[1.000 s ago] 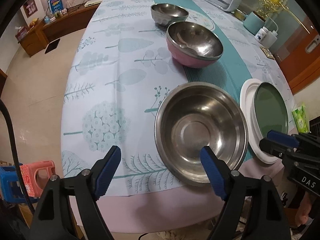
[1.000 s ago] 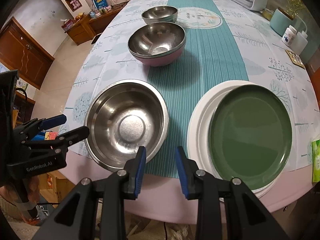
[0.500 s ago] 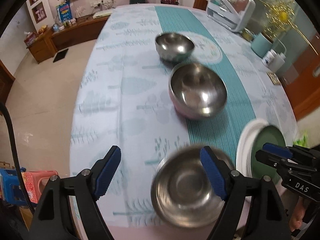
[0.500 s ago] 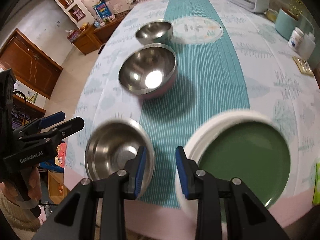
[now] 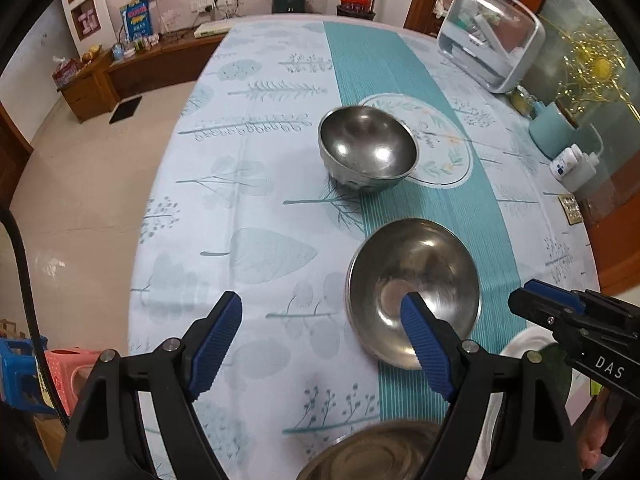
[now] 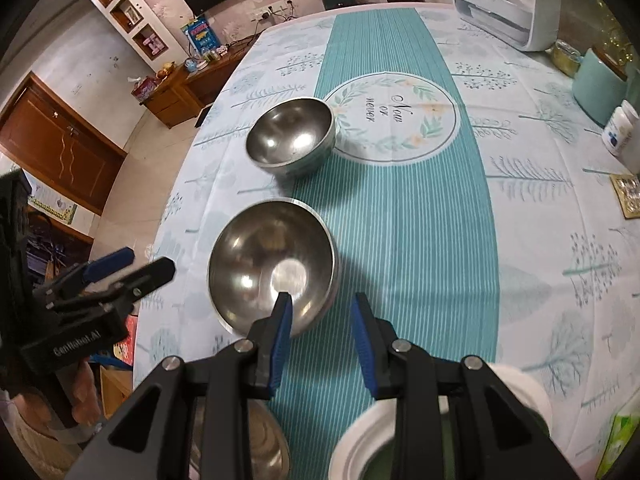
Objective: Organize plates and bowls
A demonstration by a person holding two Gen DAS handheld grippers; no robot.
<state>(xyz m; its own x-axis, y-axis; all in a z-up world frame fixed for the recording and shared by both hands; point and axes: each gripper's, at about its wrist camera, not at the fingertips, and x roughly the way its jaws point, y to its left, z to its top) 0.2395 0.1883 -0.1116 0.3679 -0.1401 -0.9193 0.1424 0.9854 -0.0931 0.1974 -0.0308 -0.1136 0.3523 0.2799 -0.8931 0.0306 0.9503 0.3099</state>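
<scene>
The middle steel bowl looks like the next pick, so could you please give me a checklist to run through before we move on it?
1. Left claw wide open, nothing in it: ok.
2. Right claw empty, gap narrow: ok.
3. Middle bowl upright and empty: ok.
4. Small bowl stands apart from it: ok.
5. Claw already astride the middle bowl's rim: not ok, both hover short of it.
6. Large bowl free to receive it: cannot tell, mostly hidden.

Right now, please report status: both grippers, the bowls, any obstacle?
Left gripper open, empty. Right gripper open, narrower, empty. Middle bowl and far bowl apart on the tablecloth, untouched. Nothing in the way.
</scene>
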